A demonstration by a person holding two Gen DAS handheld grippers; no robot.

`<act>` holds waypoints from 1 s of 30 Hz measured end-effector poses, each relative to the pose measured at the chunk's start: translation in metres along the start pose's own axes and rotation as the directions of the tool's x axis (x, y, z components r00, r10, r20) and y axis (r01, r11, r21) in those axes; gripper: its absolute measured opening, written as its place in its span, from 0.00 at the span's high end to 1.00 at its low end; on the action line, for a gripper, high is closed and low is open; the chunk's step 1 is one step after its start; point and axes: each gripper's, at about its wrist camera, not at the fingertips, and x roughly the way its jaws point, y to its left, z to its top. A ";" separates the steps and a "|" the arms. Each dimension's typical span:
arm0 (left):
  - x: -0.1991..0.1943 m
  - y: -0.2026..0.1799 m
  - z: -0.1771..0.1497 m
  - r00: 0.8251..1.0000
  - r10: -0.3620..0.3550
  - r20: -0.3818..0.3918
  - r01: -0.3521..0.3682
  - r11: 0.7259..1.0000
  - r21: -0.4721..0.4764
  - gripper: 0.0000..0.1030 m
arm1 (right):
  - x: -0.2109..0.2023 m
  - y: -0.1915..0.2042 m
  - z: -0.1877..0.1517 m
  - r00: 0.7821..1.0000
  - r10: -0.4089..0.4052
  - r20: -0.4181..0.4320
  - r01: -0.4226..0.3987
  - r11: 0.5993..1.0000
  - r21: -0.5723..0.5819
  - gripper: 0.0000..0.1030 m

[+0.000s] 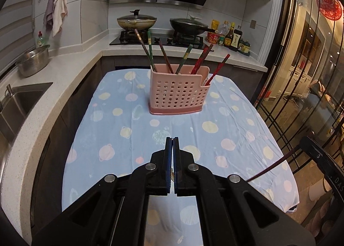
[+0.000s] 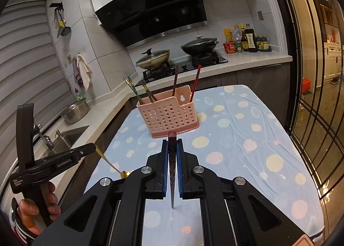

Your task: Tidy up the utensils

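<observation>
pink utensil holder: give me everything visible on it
The pink utensil holder is a perforated plastic caddy on a darker pink drip base, standing upright on the planet-print tablecloth. Round holes cover its walls; the back wall rises higher, with a keyhole hanging slot, and steps down to a lower front. Several chopsticks lean inside, in green, brown and red. No hand-held gripper touches it.

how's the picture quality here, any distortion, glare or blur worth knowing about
Left wrist view: strong fisheye bends the counter edge and glass door, which carries warm reflections; dark corners; the pink holder is sharp. Right wrist view: same bending, a ceiling light glares at top; the dark chopstick in the right gripper looks soft up close.
</observation>
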 end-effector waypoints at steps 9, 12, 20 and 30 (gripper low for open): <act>0.004 -0.006 0.063 0.997 -0.002 0.079 0.001 1.000 0.016 0.99 | 0.023 0.006 0.057 0.997 0.027 0.067 -0.025 0.999 -0.026 0.93; 0.008 -0.005 0.083 0.995 0.006 0.098 -0.008 1.000 0.020 0.99 | 0.032 0.010 0.080 0.995 0.023 0.099 -0.018 0.999 -0.044 0.93; 0.021 0.004 0.137 0.986 0.039 0.164 -0.042 0.999 0.015 0.99 | 0.061 0.011 0.138 0.982 0.000 0.190 0.011 0.998 -0.054 0.93; 0.047 0.008 0.195 0.969 0.078 0.233 -0.086 0.996 0.025 0.99 | 0.109 0.006 0.201 0.961 -0.048 0.274 0.064 0.997 -0.051 0.93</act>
